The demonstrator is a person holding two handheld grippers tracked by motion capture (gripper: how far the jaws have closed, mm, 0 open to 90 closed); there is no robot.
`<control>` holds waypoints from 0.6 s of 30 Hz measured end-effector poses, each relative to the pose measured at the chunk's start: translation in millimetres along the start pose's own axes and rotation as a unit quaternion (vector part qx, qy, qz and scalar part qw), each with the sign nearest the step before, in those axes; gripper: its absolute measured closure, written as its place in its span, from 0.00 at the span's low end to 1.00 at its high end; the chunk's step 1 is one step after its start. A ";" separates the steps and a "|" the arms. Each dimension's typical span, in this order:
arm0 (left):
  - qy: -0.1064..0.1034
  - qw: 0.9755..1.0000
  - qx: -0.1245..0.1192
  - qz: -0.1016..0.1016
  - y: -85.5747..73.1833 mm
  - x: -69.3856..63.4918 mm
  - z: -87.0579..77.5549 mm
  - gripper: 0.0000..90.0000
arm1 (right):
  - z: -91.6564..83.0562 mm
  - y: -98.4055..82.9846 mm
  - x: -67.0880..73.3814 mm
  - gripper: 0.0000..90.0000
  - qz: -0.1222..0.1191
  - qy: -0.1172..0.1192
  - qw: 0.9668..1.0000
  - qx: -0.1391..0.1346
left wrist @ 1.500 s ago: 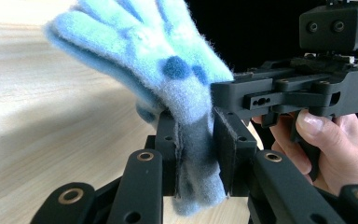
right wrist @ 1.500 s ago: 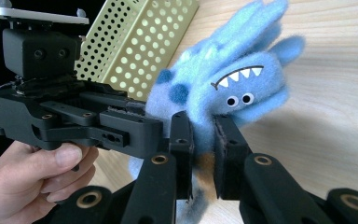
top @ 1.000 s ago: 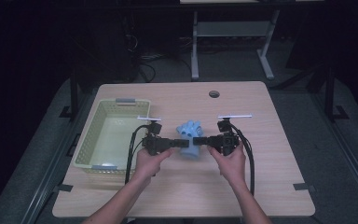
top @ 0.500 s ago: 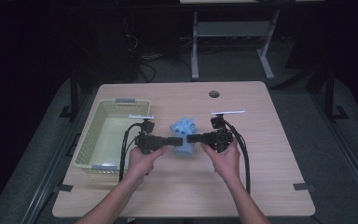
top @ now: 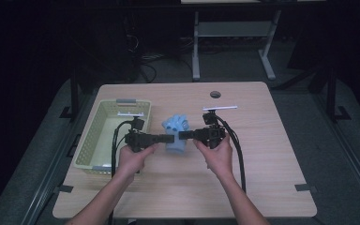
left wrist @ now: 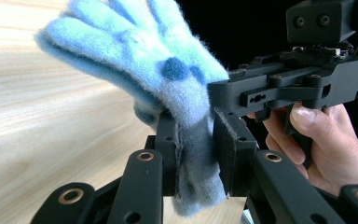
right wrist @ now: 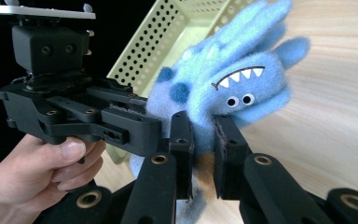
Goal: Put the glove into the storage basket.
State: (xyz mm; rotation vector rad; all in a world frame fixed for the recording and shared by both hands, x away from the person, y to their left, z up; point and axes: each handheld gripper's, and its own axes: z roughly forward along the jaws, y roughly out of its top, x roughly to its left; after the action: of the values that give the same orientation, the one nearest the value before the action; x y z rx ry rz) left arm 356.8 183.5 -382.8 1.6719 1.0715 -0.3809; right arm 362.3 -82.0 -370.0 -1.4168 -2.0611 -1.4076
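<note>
Surface: pale wooden table [top: 262, 154], dark room behind.
Item: fuzzy blue monster-face glove [top: 175, 132], mid-table, just right of the pale green perforated plastic basket [top: 93, 140].
Left gripper [top: 168, 138]: jaws clenched on the glove's cuff.
Right gripper [top: 183, 135]: jaws clenched on the same cuff from the opposite side.
Change: both hands and the glove have shifted left and far over the last second, lifted slightly.
Meaning: likely carrying it to the basket; not over the rim yet.

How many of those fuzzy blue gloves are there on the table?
1. The blue glove is pinched from both sides, between the left gripper and the right gripper, beside the green basket. Whether the basket hides another I cannot tell.
</note>
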 end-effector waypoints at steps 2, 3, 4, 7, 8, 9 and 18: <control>0.000 1.000 -0.002 0.001 0.5 1.3 -4.8 0.80 | 2.8 2.1 3.0 0.89 -0.001 0.005 1.000 0.003; 0.002 1.000 -0.003 -0.001 0.7 1.6 -7.3 0.80 | 4.8 3.1 4.6 0.89 -0.004 0.006 1.000 0.002; 0.002 1.000 -0.005 -0.001 0.9 2.4 -9.7 0.80 | 6.5 4.2 6.4 0.89 -0.005 0.006 1.000 0.003; 0.002 1.000 -0.010 0.000 1.7 4.1 -17.8 0.80 | 11.5 8.0 11.3 0.89 -0.012 0.009 1.000 0.007; 0.002 1.000 -0.010 0.002 2.1 4.8 -19.7 0.80 | 13.4 9.6 13.6 0.88 -0.016 0.008 1.000 0.006; 0.003 1.000 -0.011 0.001 2.4 5.0 -22.3 0.80 | 14.4 10.4 15.2 0.88 -0.016 0.010 1.000 0.007; 0.008 1.000 -0.027 0.006 5.6 9.5 -44.1 0.80 | 28.4 22.5 32.4 0.88 -0.031 0.014 0.999 0.015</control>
State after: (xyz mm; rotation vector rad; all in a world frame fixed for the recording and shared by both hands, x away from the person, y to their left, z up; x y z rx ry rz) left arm 355.3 226.7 -369.1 1.6355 1.0732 -0.3291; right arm 373.3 -39.2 -349.7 -1.3245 -2.1174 -1.4068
